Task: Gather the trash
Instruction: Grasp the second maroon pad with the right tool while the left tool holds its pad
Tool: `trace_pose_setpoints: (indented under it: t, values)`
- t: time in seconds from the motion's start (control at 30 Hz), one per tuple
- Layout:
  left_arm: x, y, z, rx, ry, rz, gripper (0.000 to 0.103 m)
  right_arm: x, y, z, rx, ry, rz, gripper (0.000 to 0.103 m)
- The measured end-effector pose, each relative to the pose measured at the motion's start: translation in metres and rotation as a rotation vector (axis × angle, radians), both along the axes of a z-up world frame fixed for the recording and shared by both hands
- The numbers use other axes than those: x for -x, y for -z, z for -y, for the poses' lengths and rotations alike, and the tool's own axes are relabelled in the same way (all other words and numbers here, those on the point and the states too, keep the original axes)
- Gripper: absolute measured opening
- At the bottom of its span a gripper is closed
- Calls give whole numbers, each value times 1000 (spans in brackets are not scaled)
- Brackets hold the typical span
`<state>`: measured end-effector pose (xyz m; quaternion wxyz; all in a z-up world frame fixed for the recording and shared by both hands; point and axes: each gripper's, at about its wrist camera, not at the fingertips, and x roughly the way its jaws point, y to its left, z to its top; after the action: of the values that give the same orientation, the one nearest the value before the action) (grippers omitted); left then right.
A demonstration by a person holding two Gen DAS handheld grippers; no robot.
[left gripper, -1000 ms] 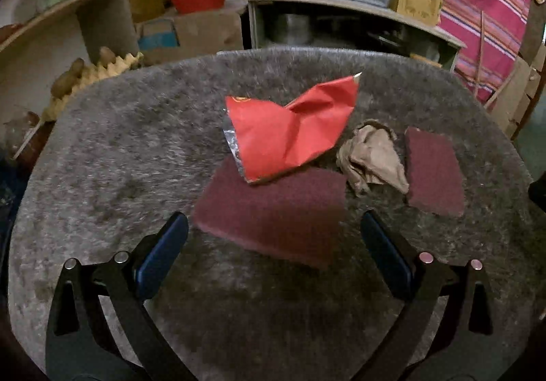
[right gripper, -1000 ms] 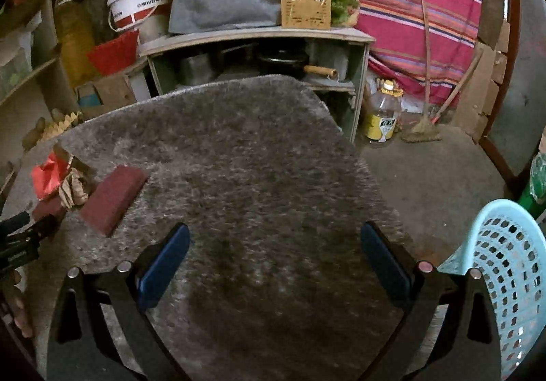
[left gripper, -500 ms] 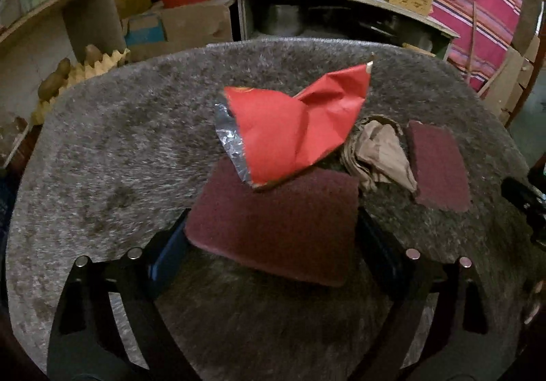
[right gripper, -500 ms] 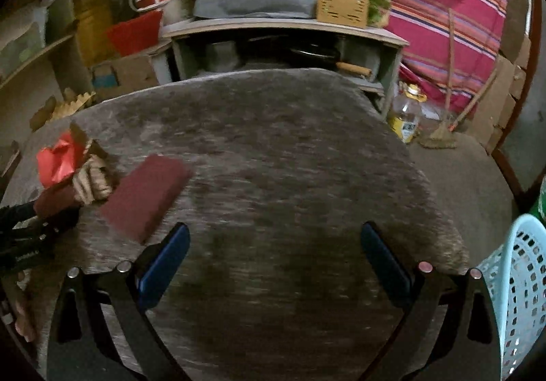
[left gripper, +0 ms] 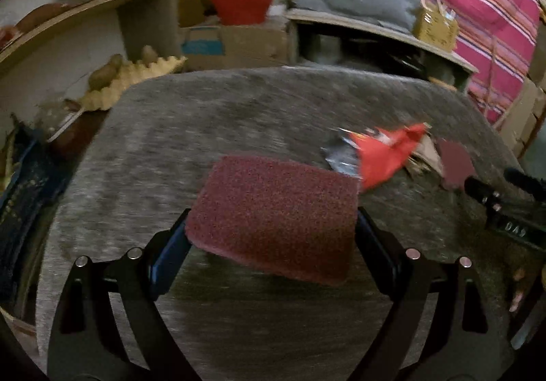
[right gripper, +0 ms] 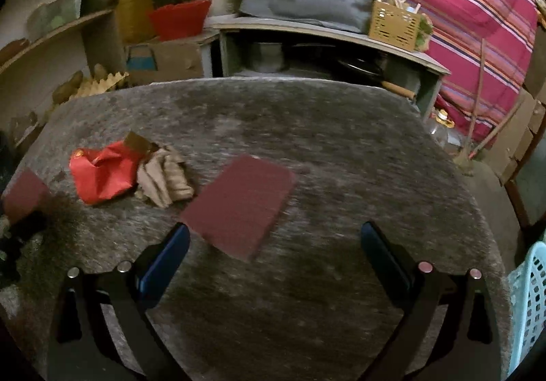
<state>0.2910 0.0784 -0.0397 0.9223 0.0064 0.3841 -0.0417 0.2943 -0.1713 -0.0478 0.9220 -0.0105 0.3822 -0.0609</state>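
Left wrist: left gripper [left gripper: 272,237] jaws pinch a coarse maroon scouring pad [left gripper: 273,215] by both edges, above the grey fuzzy bench [left gripper: 204,121]. Right gripper [right gripper: 274,256] jaws spread, empty; second maroon pad [right gripper: 239,205] flat beside crumpled red wrapper [right gripper: 100,176] & brown paper wad [right gripper: 163,178].

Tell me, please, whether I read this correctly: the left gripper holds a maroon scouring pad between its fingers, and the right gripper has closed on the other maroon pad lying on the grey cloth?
Not quite. The right gripper is open and holds nothing: in the right wrist view, the second maroon pad lies on the grey cloth ahead of its fingers. The left gripper does hold its maroon pad.
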Motion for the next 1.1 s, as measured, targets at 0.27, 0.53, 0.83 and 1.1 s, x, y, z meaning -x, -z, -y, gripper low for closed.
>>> trace_pose_setpoints:
  t: [0.27,0.53,0.83,1.1]
  values:
    - [-9,3,-44,-1,-89,-2,88,-16,9,-15,36,-3,-47,98]
    - [-11,0,-58,27,-124,7,88,-31,13,-20,58,0,-73,97]
    - [-9,-3,-57,27,-126,17,88,-28,12,-13,-36,-47,-64,70]
    - [1,-15,-49,26,-122,43,88,-6,4,-1,-47,-44,-22,70]
